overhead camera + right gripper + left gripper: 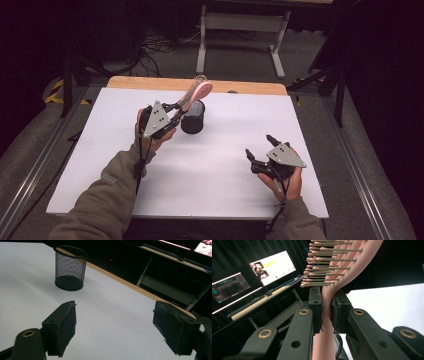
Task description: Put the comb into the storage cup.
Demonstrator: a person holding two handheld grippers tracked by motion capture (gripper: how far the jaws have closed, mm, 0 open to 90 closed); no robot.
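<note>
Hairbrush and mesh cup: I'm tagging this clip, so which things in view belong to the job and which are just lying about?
Job in hand:
- pink hairbrush, clamped in the left claw
- black mesh cup

Just about:
- right claw, open, idle
- monitors behind the table
- cables on the floor
</note>
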